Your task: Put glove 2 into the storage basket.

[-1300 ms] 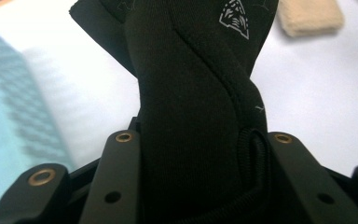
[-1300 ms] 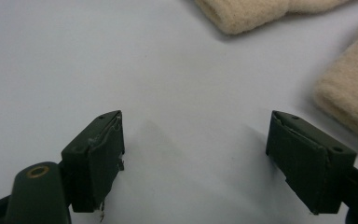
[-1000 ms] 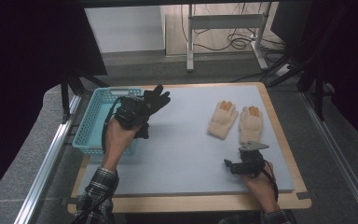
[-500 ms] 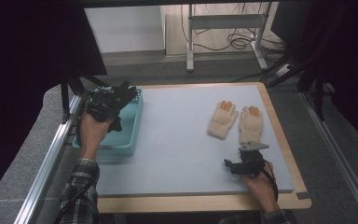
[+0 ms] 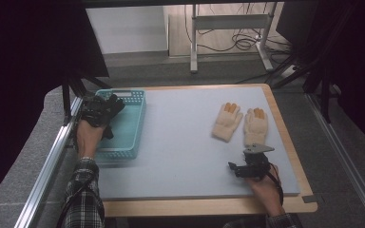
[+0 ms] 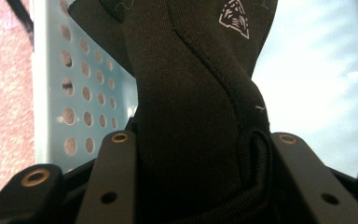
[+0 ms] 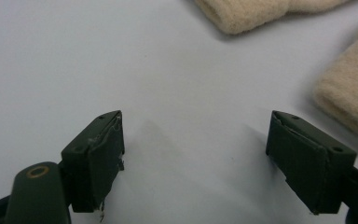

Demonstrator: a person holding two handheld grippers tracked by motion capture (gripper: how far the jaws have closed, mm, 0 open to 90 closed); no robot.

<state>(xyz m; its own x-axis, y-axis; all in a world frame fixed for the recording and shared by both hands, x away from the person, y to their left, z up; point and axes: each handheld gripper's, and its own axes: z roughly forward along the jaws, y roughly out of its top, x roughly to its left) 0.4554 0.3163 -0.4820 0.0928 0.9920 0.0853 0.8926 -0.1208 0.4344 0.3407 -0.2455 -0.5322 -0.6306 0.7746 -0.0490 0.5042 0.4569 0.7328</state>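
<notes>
black glove (image 6: 191, 116): clamped between the jaws of the left gripper (image 5: 97, 110), hanging over the teal basket (image 5: 128, 137) at about 9 o'clock on the table; in the left gripper view it bulges thick between the two black jaws.
left gripper: its jaws have just been opening a little, with the glove between them and the pads pressing on it.
right gripper (image 7: 196, 158): jaws spread wide, nothing between them, resting on the grey mat (image 5: 180, 137) at about 5 o'clock.
beige gloves (image 5: 241, 122): lying flat side by side at about 2 o'clock, apart from both grippers.
risk, early slip: if the jaws loosen further over the basket's left wall, i judge the glove could drape over the rim or fall outside.
risk, snag: the fabric may cling to a pad and lift out again.
</notes>
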